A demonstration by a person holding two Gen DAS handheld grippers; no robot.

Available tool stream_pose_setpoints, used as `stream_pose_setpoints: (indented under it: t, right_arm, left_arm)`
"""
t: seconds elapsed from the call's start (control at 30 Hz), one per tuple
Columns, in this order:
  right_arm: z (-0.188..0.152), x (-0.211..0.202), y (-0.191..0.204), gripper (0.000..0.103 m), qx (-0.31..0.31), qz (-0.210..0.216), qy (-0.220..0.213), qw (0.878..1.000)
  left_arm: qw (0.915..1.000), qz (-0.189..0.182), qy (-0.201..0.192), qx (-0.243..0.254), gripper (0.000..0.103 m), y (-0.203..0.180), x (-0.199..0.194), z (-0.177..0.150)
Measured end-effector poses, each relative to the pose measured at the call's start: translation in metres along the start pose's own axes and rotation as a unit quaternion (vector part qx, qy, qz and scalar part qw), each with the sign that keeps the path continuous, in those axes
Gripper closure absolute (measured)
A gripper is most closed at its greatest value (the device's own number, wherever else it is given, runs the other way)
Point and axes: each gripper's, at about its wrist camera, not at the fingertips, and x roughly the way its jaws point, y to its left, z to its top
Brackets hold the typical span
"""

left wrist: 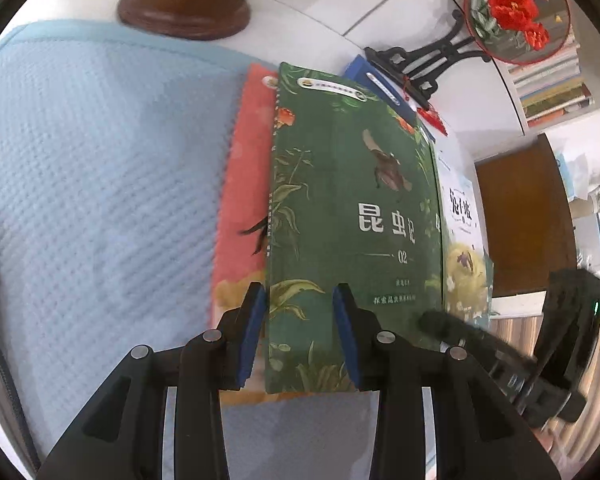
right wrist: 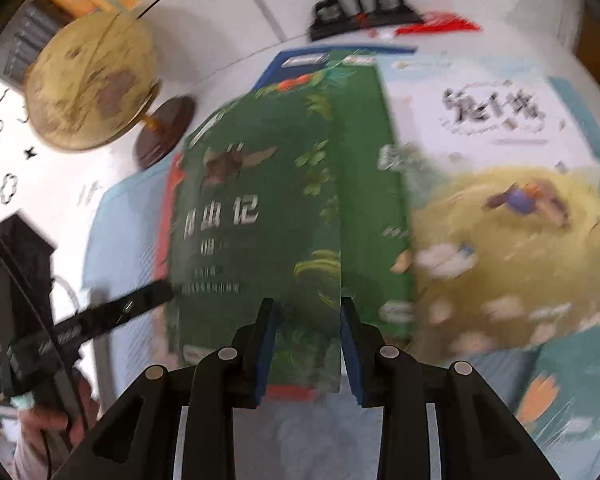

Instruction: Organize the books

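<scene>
The left gripper [left wrist: 300, 292] is held apart over the green book's [left wrist: 352, 200] lower edge, nothing clamped. The book is seen lying atop a red book [left wrist: 244, 184] on a blue mat [left wrist: 100, 160]. The right gripper [right wrist: 308, 308] is likewise spread above it.

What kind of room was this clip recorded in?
Probably a home study or child's reading corner: a shelf packed with books, a globe on a wooden base, and illustrated children's books such as the green insect book on a blue mat.
</scene>
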Motion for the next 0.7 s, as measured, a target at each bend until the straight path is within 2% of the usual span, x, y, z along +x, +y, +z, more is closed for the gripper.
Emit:
stream_pose_setpoints:
  t: [0.1, 0.17, 0.27, 0.33, 0.4, 0.43, 0.47, 0.53, 0.63, 0.67, 0.7]
  right_arm:
    - [-0.019, 0.006, 0.003, 0.072, 0.011, 0.026, 0.029, 0.999]
    - [-0.029, 0.005, 0.006, 0.072, 0.005, 0.030, 0.033, 0.999]
    - [-0.049, 0.004, 0.004, 0.072, 0.011, 0.037, 0.053, 0.998]
    - [-0.069, 0.005, 0.001, 0.072, 0.013, 0.043, 0.082, 0.996]
    - [-0.089, 0.008, -0.001, 0.073, 0.001, 0.054, 0.121, 0.991]
    - [-0.098, 0.000, -0.003, 0.073, -0.009, 0.062, 0.127, 0.990]
    - [-0.101, -0.009, -0.006, 0.073, -0.016, 0.067, 0.118, 0.991]
    - [-0.097, -0.037, -0.020, 0.073, -0.029, 0.067, 0.074, 0.995]
    - [-0.069, -0.078, -0.053, 0.071, -0.061, 0.006, -0.003, 0.998]
    - [-0.052, -0.087, -0.070, 0.070, -0.074, -0.029, -0.026, 0.997]
    - [-0.041, -0.090, -0.082, 0.069, -0.078, -0.044, -0.035, 0.995]
  left_arm:
    - [0.9999, -0.006, 0.004, -0.013, 0.070, 0.012, -0.008, -0.009]
    - [0.9998, -0.005, 0.014, -0.009, 0.070, 0.014, -0.011, -0.016]
    - [0.9996, 0.012, 0.025, 0.008, 0.070, 0.012, -0.015, -0.036]
    - [0.9984, 0.026, 0.041, 0.027, 0.070, 0.007, -0.015, -0.055]
    - [0.9947, 0.038, 0.079, 0.053, 0.070, 0.000, -0.011, -0.074]
    - [0.9929, 0.055, 0.085, 0.063, 0.070, -0.005, -0.011, -0.084]
    - [0.9924, 0.061, 0.083, 0.068, 0.070, -0.008, -0.013, -0.087]
    - [0.9929, 0.062, 0.068, 0.076, 0.070, -0.022, -0.019, -0.088]
    - [0.9948, 0.044, 0.032, 0.086, 0.070, -0.055, -0.021, -0.073]
    - [0.9952, 0.034, 0.029, 0.087, 0.070, -0.066, -0.017, -0.067]
    - [0.9956, 0.026, 0.029, 0.085, 0.070, -0.074, -0.011, -0.063]
